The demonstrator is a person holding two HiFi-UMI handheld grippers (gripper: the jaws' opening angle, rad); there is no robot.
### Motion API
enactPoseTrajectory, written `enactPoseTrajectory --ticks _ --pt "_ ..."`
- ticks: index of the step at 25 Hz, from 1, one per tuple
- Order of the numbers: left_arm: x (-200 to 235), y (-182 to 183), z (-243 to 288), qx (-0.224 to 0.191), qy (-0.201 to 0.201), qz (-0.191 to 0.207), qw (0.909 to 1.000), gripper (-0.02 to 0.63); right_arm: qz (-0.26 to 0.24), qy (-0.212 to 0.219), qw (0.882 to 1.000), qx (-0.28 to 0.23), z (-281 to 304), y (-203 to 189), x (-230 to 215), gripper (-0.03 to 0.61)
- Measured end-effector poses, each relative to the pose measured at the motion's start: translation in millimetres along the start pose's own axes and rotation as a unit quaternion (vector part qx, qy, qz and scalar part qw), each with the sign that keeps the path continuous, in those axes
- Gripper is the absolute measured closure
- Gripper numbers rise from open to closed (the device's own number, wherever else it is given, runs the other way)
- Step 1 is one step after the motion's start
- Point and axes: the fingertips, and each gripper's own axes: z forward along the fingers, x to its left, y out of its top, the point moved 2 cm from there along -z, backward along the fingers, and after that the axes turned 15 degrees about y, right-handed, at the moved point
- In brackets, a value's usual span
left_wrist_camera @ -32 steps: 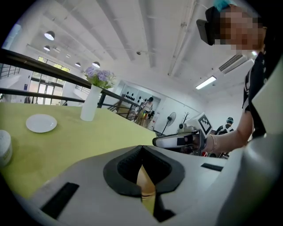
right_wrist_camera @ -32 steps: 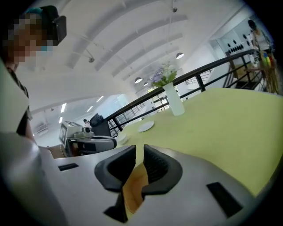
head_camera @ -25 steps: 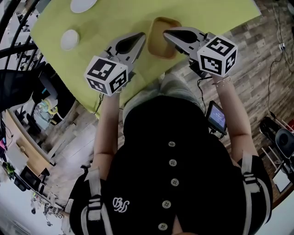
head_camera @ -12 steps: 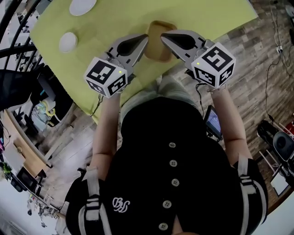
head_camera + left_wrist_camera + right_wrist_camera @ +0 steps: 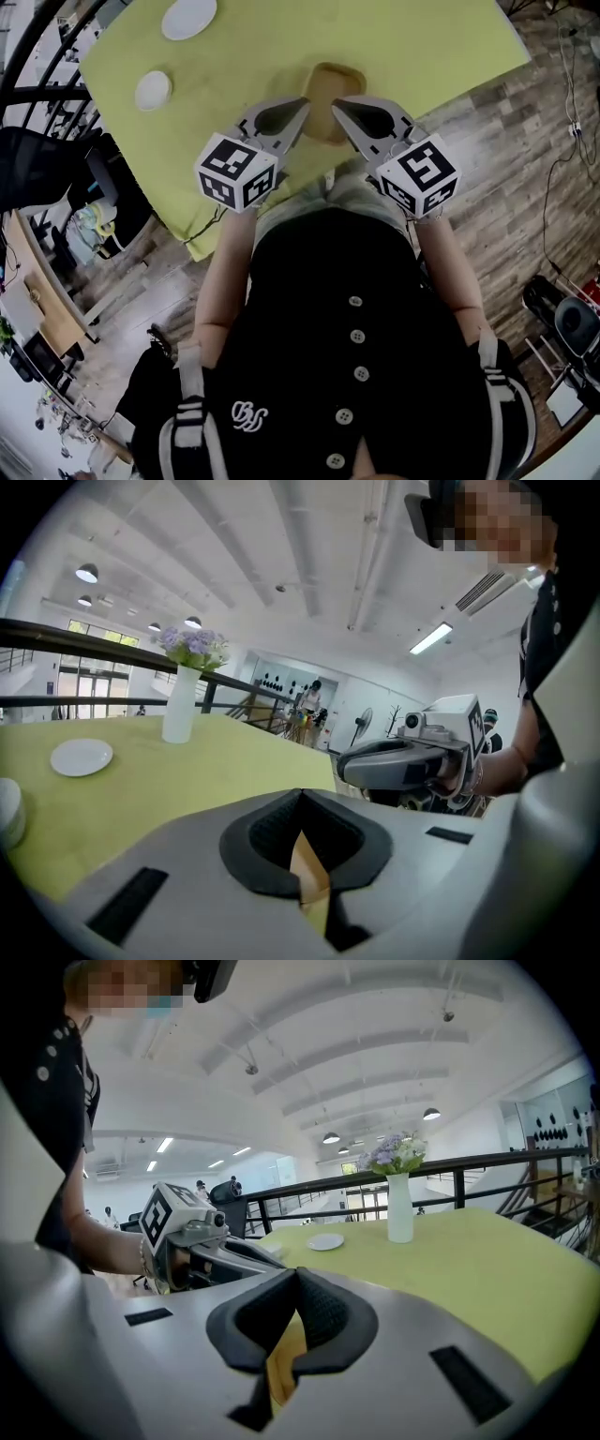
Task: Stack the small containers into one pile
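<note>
Container: a single tan container (image 5: 330, 82) sits close to the near edge of the counter (image 5: 422, 47), straight ahead of the person. I cannot tell whether it is one piece or several already nested.
Left claw: the left claw (image 5: 298, 105) is closed, with its pads meeting at the tip. A sliver of tan shows through the gap behind the pads. I take that for the container seen beyond, not a wall pinched between them.
Right claw: the right claw (image 5: 339, 105) is closed too, with nothing visibly clamped and the same tan showing through its gap.
Why held so: both tips slant inward and a little downward, one at each side of the container's near rim. Whether they touch it cannot be told. The pose would suit squaring the container from two sides, or a pause over it.
Other things: a white plate (image 5: 187, 17) and a smaller white dish (image 5: 153, 90) lie well apart at the far left, and a vase (image 5: 179, 703) stands farther off. All are clear of the working spot.
Progress: no second tan container shows, so the pile is probably finished or nearly so.
Risk: the container looks light and lies near the edge, so a nudge from closed tips could slide it.
</note>
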Motion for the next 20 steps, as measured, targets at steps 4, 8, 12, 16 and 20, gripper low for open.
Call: enactPoseTrajectory --ticks 4,8,12,16,20 --pt "-5.6 -4.7 0.1 0.007 0.008 -0.003 0.9999 0.603 0.007 -0.007 1.000 -0.007 -2.9 -4.7 0.9 0.566" --pt "-7.4 -9.0 -0.8 0.010 0.018 -0.009 0.9998 0.603 0.015 -0.021 0.999 -0.021 -7.4 -8.7 -0.1 0.566" --pt "-6.7 -16.2 -1.3 0.018 0.025 -0.010 0.9995 0.603 0.029 -0.017 0.999 -0.022 -4.0 -17.7 -0.3 0.566" --pt "-6.3 -18.8 -2.1 0.022 0.030 -0.010 0.9993 0.603 0.039 -0.012 0.999 -0.025 -1.5 -22.3 0.3 0.566" --pt "-5.9 -20.3 -1.8 0.025 0.033 -0.013 0.9991 0.603 0.049 -0.004 0.999 -0.022 0.5 -25.8 2.1 0.566"
